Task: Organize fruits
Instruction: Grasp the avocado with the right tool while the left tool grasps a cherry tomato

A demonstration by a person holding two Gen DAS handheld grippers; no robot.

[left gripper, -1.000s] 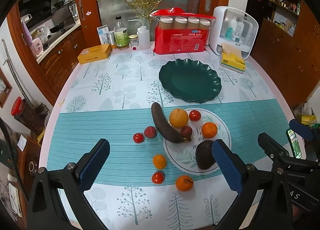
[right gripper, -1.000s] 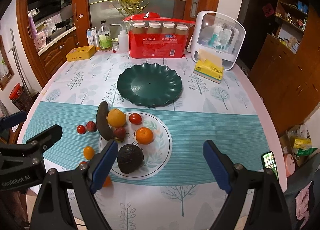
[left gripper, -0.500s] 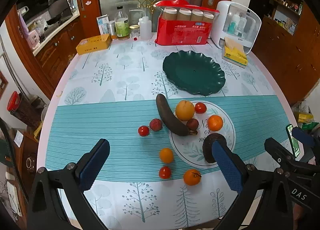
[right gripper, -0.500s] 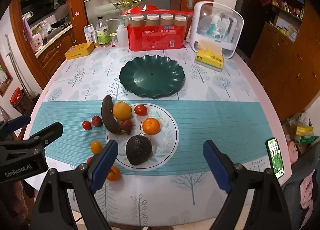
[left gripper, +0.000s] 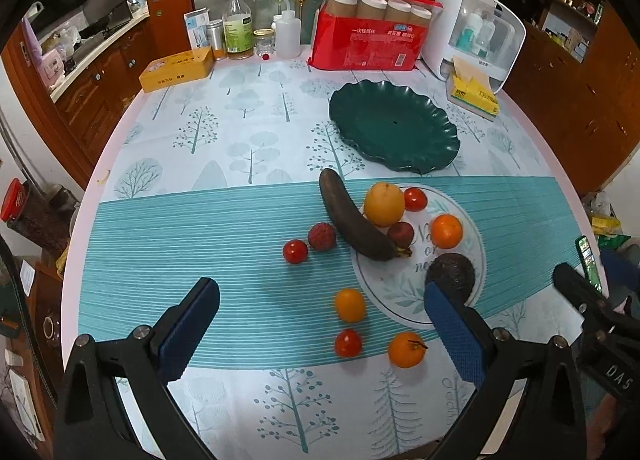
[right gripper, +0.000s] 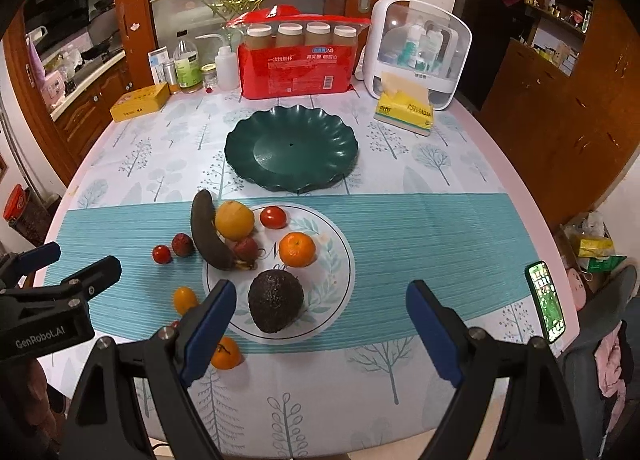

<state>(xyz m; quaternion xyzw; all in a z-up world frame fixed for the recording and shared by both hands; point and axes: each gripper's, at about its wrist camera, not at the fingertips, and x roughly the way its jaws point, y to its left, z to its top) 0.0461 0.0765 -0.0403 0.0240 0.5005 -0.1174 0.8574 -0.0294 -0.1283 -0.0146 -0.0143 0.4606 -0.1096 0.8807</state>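
Note:
An empty dark green scalloped plate (left gripper: 394,129) (right gripper: 291,149) sits at the far middle of the table. Nearer, a white printed plate (left gripper: 404,300) (right gripper: 336,256) bears a dark avocado (right gripper: 275,302), an orange (right gripper: 297,249), a yellow orange (right gripper: 234,219) and a tomato (right gripper: 273,217). An overripe banana (left gripper: 356,221) lies across its left rim. Small tomatoes, a lychee (left gripper: 321,236) and small oranges (left gripper: 406,349) lie loose on the cloth to the left. My left gripper (left gripper: 320,334) and right gripper (right gripper: 320,334) are open and empty, held above the near table edge.
At the back stand a red pack of jars (left gripper: 366,41), a white organizer box (left gripper: 472,35), a tissue pack (right gripper: 404,109), bottles (left gripper: 238,33) and a yellow box (left gripper: 176,67). A phone (right gripper: 546,302) lies at the right table edge. Wooden cabinets flank the table.
Both grippers have drawn back and risen, so the table looks smaller and farther. Both stay open and empty. No fruit has moved.

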